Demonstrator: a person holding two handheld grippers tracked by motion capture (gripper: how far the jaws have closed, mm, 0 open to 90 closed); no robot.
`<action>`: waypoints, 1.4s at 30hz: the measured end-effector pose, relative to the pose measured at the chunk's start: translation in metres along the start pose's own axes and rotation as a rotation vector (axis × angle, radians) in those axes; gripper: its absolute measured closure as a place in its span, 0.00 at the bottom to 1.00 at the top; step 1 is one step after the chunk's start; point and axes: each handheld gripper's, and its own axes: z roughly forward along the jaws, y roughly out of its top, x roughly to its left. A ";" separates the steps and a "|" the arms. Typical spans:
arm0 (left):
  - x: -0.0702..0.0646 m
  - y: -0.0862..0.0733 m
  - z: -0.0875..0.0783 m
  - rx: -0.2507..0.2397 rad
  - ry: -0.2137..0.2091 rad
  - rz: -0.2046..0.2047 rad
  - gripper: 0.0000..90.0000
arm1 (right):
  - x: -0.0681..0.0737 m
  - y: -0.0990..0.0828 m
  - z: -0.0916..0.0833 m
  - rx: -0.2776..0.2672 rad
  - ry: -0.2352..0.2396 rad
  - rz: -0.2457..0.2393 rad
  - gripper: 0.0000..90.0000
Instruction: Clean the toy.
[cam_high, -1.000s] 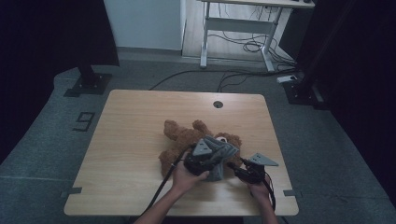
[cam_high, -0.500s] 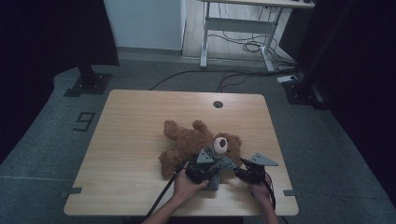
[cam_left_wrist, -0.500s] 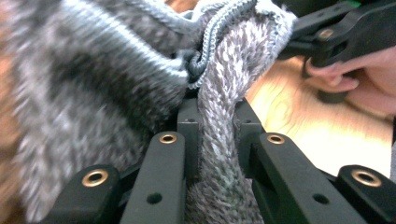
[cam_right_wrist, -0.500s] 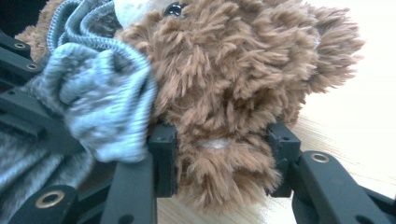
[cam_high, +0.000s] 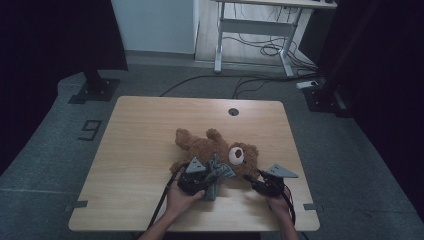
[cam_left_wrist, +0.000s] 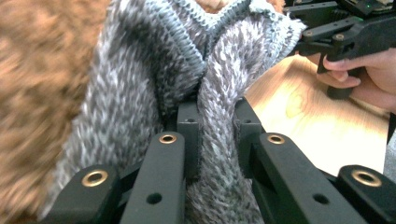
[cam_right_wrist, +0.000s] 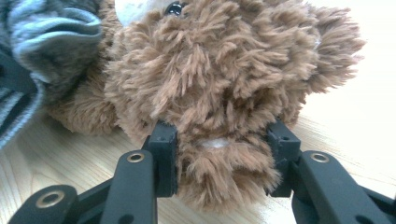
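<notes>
A brown teddy bear (cam_high: 210, 147) lies on its back in the middle of the wooden table (cam_high: 145, 135), white muzzle (cam_high: 236, 155) showing. My left gripper (cam_high: 207, 176) is shut on a grey knitted garment (cam_high: 218, 174) bunched at the bear's near side. In the left gripper view the knit (cam_left_wrist: 154, 65) is pinched between the jaws of the left gripper (cam_left_wrist: 215, 116), with the bear's fur (cam_left_wrist: 37, 93) to the left. My right gripper (cam_high: 252, 179) is shut on the fur of the bear's head (cam_right_wrist: 224, 79); its jaws squeeze a tuft, seen at the right gripper (cam_right_wrist: 219, 140).
A round cable hole (cam_high: 233, 111) sits near the table's far edge. Beyond the table stand a white desk frame (cam_high: 250, 30) and loose floor cables (cam_high: 260, 50). A black stand base (cam_high: 95, 87) is at the far left.
My left gripper has pulled the grey knit toward the near edge and off the bear's head, so the muzzle now shows. The right gripper has stayed put on the head.
</notes>
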 end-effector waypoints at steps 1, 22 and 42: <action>0.001 -0.002 -0.003 -0.005 -0.001 -0.004 0.86 | 0.000 0.000 0.000 0.000 0.000 -0.002 0.63; 0.057 -0.058 -0.075 -0.015 0.146 -0.106 0.86 | 0.000 -0.001 0.000 0.000 0.006 -0.001 0.63; -0.015 0.017 -0.002 -0.059 -0.027 0.033 0.86 | -0.001 -0.001 0.000 0.002 0.009 0.002 0.63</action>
